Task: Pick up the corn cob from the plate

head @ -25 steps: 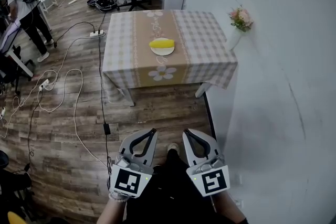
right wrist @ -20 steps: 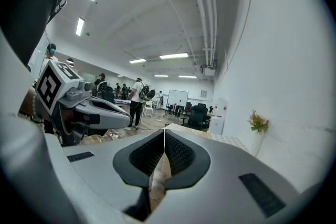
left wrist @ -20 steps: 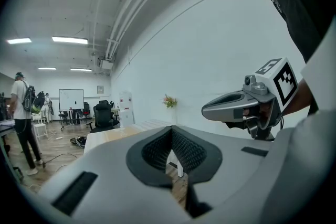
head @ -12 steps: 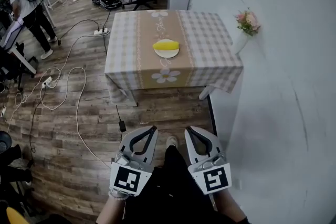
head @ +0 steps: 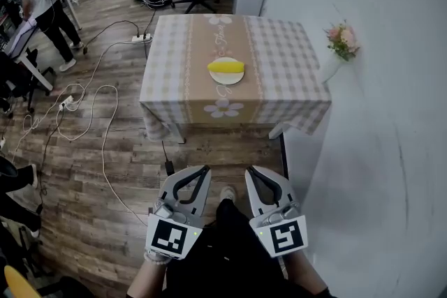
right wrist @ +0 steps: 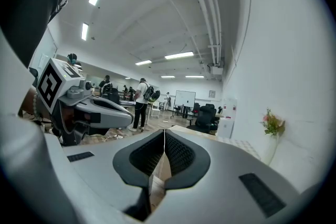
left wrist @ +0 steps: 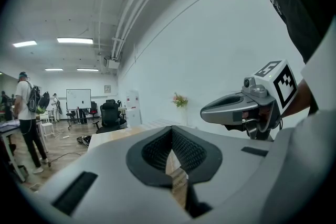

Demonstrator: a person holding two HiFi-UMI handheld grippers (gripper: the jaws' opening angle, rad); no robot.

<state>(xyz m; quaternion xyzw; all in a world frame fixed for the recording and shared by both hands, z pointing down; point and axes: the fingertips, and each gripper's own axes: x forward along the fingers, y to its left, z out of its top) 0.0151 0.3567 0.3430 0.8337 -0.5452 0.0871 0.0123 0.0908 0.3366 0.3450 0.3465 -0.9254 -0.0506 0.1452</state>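
Light: bright, from ceiling strips [left wrist: 75, 40] above jaws
Edges: fisheye curve, black corners
Focus: soft at jaws, sharp beyond

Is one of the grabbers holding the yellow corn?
No, the corn cob lies on the plate on the table, well apart from the left gripper and right gripper, both shut and empty.

Left gripper [head: 200, 173] and right gripper [head: 251, 173] sit side by side at six o'clock in the head view, both with jaws together and empty, pointing toward twelve o'clock
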